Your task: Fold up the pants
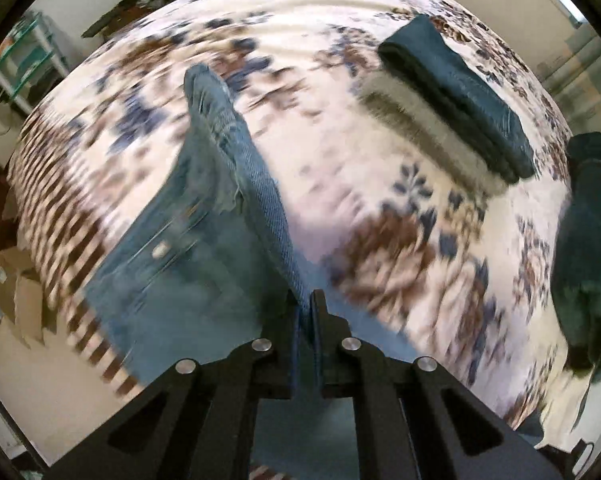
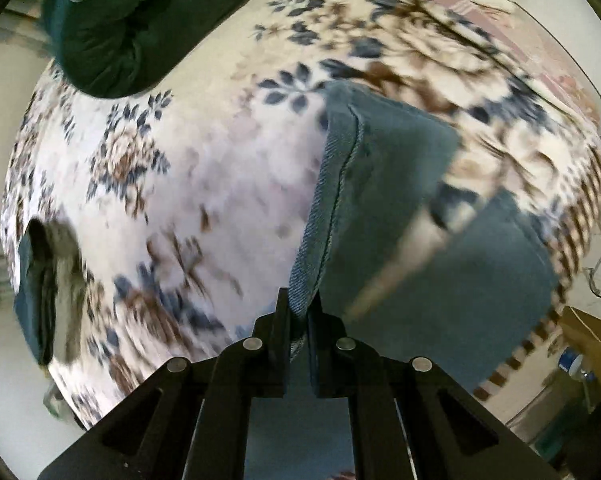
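Note:
Light blue denim jeans hang over a bed with a floral cover. My left gripper is shut on an edge of the jeans, lifted above the bed. In the right wrist view my right gripper is shut on another edge of the same jeans, which hang folded over themselves. Both views are motion-blurred.
A stack of folded dark teal and grey pants lies on the far bed, also at the left edge of the right view. A dark green garment lies at the bed's right side. Shelves and boxes stand left.

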The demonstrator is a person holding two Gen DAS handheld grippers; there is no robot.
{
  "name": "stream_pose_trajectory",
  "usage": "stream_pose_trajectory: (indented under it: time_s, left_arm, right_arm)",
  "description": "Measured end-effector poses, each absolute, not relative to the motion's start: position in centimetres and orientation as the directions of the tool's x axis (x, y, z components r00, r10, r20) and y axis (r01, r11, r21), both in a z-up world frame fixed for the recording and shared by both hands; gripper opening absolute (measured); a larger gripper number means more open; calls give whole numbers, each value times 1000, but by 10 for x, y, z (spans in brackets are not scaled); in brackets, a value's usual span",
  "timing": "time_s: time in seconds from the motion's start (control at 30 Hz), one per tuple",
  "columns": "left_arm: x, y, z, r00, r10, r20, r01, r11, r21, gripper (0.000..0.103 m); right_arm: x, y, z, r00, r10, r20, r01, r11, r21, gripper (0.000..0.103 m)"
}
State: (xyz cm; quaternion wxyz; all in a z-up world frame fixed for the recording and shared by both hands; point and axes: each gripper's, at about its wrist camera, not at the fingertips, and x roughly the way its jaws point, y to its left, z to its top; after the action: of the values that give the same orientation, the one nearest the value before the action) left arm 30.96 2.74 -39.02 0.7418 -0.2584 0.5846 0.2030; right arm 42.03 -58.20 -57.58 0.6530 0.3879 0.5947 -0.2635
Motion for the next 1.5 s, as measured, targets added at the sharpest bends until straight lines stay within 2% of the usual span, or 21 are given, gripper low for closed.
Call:
stream_pose_trajectory:
  time_s: [0.13,0.3,0.4,0.5,0.53,0.6,0.63,0.67,0.7,0.73,0.77,0.8,0.83,0.9,1.07,1.1,1.13,1.2,1.23,1.33,1.5]
  left_arm:
    - [246,33,-413,180,3,-984,-611,784,-109,4]
    - [196,38,-475,78,22,-997,-648,761,-34,4]
    - [182,46,-513,50,-1,-999,-670,741,-34,4]
    - [185,45,-528,30,0,-1000,-656,754,-20,8]
    - [187,43,-526,33,7,-999,-651,759,-16,8]
    - [190,38,-515,62,28,-998,-633,774,-18,10]
    - [190,34,-508,69,41,-997,-623,782,-11,13]
    - [191,31,-499,77,56,-995,-615,789,-3,16]
    - [192,29,-494,83,68,-994,-612,791,3,27]
    - [192,26,-486,93,85,-992,-608,794,11,43]
    - [192,26,-480,102,93,-990,-608,794,12,53]
    - [195,23,-473,115,112,-987,-606,795,20,75]
    - [198,19,-469,121,129,-984,-604,797,31,81]
    - [199,10,-467,137,143,-980,-594,804,34,81]
    - [228,-37,-491,117,138,-983,-476,877,67,81]
    - [232,-46,-496,116,134,-984,-449,891,68,81]
    - [236,-56,-500,115,131,-985,-422,904,70,81]
    - [240,-72,-506,105,128,-986,-377,923,79,81]
    - [242,-79,-511,101,123,-987,-353,932,80,81]
    - [244,-93,-522,81,111,-990,-310,947,81,81]
    - [244,-104,-547,29,127,-991,-266,957,115,81]
  right_arm:
    - [346,-588,-569,122,110,-986,781,602,164,7]
    - [281,-585,-613,20,119,-993,778,622,90,7]
    - [260,-585,-644,-30,125,-992,771,634,57,7]
    - [247,-590,-664,-66,159,-985,761,646,53,8]
    - [243,-593,-667,-61,187,-980,761,644,76,9]
    - [233,-604,-665,-53,224,-973,761,640,106,28]
    - [228,-609,-660,-40,230,-972,761,637,119,33]
    - [225,-616,-654,-35,223,-974,760,639,119,46]
    - [219,-625,-642,-14,198,-980,755,645,120,53]
    - [217,-631,-632,10,179,-984,748,652,126,56]
    - [217,-637,-625,26,160,-987,742,659,126,61]
    - [219,-644,-616,40,130,-991,733,670,118,67]
    - [223,-650,-610,55,108,-993,725,680,114,71]
    - [241,-657,-606,86,66,-994,697,709,108,85]
    - [310,-653,-631,30,-13,-999,584,812,7,86]
    - [318,-652,-639,-10,-73,-997,538,840,-67,83]
    - [318,-654,-638,-16,-129,-992,520,846,-118,75]
    - [310,-660,-635,-12,-195,-981,529,831,-172,7]
    - [298,-670,-628,2,-218,-976,573,800,-178,3]
    - [261,-702,-615,22,-226,-974,715,684,-142,2]
    - [197,-754,-649,-36,17,-999,880,475,-24,2]
